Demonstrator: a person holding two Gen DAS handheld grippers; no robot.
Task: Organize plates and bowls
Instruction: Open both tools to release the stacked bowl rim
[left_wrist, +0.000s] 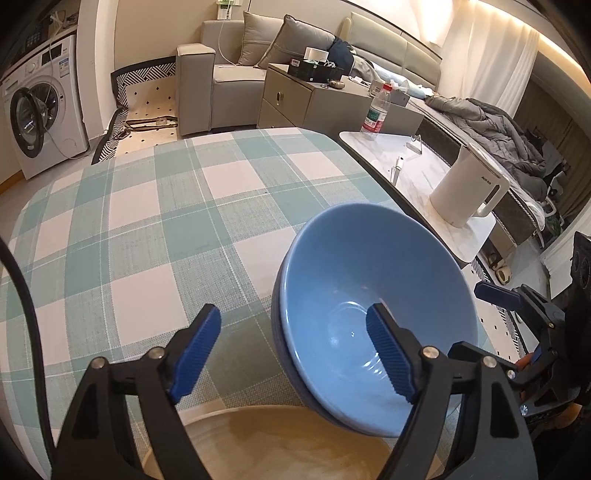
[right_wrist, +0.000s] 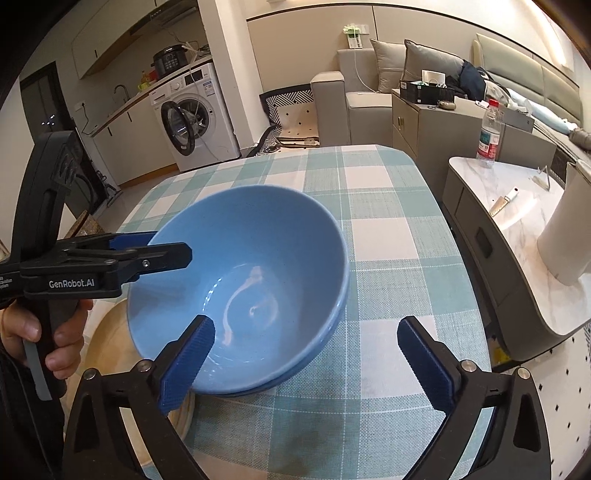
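Where the checked tablecloth (right_wrist: 388, 236) meets a tan plate (left_wrist: 295, 439) at 7 o'clock, stacked blue bowls (right_wrist: 243, 284) rest. Glazed, rigid, likely slippery, breakable; grip the rim. Left gripper (left_wrist: 295, 354) and right gripper (right_wrist: 306, 362): jaws spread, holding nothing.

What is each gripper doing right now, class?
Left gripper: open, one finger over the blue bowl, holding nothing.
Right gripper: open, fingers either side of the bowl's near rim, holding nothing.
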